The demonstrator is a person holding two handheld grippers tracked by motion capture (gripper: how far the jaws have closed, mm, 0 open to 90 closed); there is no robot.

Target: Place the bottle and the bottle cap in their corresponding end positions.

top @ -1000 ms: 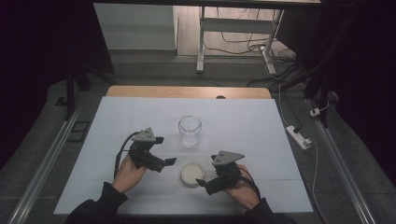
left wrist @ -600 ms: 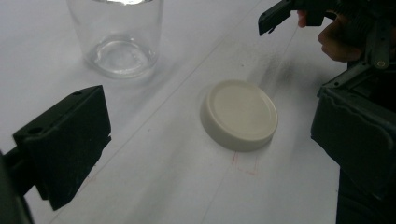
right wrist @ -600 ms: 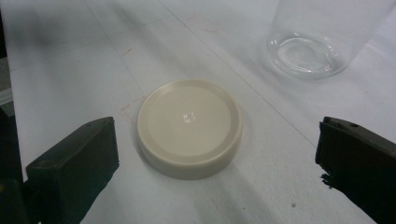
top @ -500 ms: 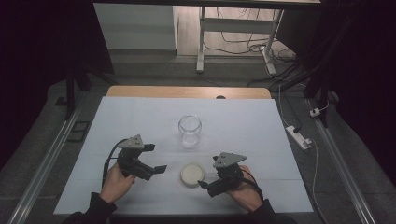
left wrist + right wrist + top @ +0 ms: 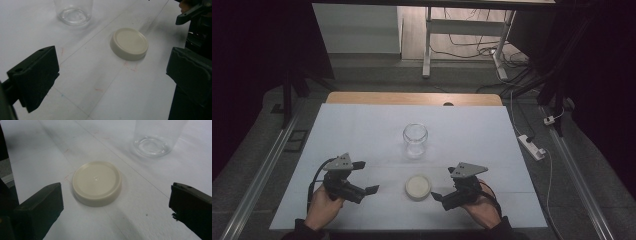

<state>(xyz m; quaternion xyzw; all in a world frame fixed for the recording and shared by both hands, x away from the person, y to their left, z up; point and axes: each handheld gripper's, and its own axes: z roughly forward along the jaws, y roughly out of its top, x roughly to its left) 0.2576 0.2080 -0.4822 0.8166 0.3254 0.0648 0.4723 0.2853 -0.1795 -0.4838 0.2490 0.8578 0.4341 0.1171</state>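
A cream round lid (image 5: 418,186) lies flat on the white table cover, a little nearer to me than an empty clear glass jar (image 5: 415,140) that stands upright. My left gripper (image 5: 366,176) rests open to the left of the lid, with nothing between its jaws. On the lid's right, my right gripper (image 5: 443,183) is open too and points at it. The left gripper view has the lid (image 5: 129,43) ahead, beyond the open gripper (image 5: 112,75), and the jar (image 5: 73,11) farther off. In the right gripper view the lid (image 5: 97,182) sits just ahead of the open gripper (image 5: 115,196), with the jar (image 5: 155,137) behind.
The white cover (image 5: 362,125) spans the table, with a wooden strip (image 5: 412,98) along the far edge. A power strip (image 5: 532,146) lies on the floor to the right. Metal rails run along both sides of the table.
My left gripper has drawn back to the left and toward the near edge, away from the lid. The right gripper, lid and jar have hardly moved.
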